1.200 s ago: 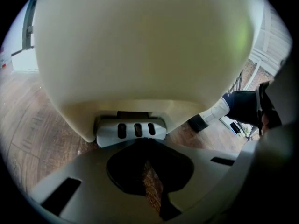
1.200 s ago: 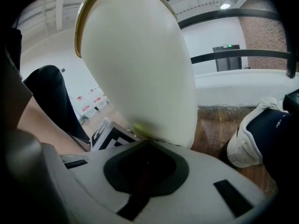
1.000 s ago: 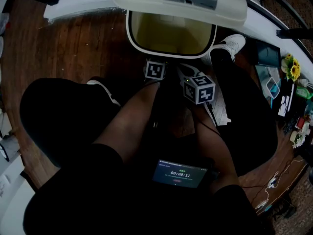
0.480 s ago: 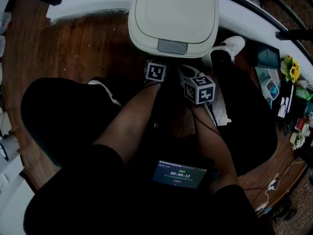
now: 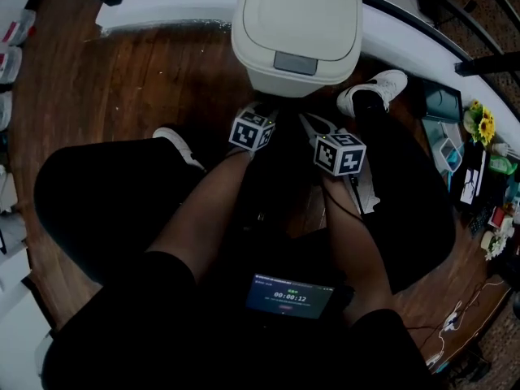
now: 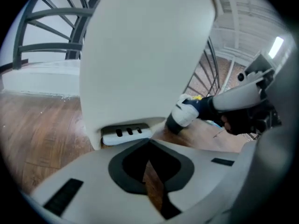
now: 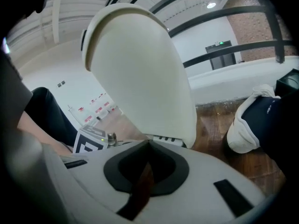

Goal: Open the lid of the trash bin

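The trash bin (image 5: 268, 67) stands on the wooden floor (image 5: 122, 80) right in front of the seated person, backed against a white curved ledge (image 5: 171, 10), and its lid (image 5: 299, 10) lies flat and shut, so the opening has not yet begun. Both tools are held low by the bin's front: the left gripper (image 6: 148, 143) has its jaws pressed together on nothing, tips aimed at the slotted foot (image 6: 126, 133) of the bin, and the right gripper (image 7: 149, 143) is likewise clenched and empty, looking up the bin's pale wall. I'd say this is the approach; the next move likely calls for raising one gripper to the grey panel (image 5: 295, 62) at the lid's front edge and pressing it (it looks like a push latch, though I can't be sure), or else hooking under the rim. A white shoe (image 5: 375, 88) sits just beside the bin on the right, another shoe (image 5: 175, 143) to the left, and the person's knees crowd both sides. A timer screen (image 5: 290, 297) glows in the lap.
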`<state>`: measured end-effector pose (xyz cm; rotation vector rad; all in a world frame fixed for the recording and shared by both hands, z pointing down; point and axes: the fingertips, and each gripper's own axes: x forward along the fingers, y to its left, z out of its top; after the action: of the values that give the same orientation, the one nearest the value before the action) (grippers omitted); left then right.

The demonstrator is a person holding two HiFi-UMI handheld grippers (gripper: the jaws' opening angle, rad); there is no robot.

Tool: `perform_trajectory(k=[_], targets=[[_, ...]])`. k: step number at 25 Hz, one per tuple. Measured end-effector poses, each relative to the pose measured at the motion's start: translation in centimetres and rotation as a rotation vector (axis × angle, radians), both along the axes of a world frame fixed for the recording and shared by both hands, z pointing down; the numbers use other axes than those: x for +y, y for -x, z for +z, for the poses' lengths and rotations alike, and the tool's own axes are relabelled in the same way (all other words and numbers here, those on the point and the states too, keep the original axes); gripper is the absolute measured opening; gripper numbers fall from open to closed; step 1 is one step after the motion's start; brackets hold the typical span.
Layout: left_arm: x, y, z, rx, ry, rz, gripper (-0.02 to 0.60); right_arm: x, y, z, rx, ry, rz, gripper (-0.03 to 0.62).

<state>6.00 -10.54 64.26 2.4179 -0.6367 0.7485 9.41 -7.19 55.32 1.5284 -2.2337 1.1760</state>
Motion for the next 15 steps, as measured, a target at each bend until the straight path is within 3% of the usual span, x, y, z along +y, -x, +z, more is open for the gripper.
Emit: perform_trajectory(k=[7,15], targets=[[6.9,1.5,-7.8,0.169,-0.120,0.037,0.012,4.6,3.8,-6.3,0.106,-0.195,-0.064,0.017],[12.1,3.6,-21.9,0.350,-0.299,0.029,0.013,10.7,6.6,-15.9,0.180,-0.427,-0.095,0.016]])
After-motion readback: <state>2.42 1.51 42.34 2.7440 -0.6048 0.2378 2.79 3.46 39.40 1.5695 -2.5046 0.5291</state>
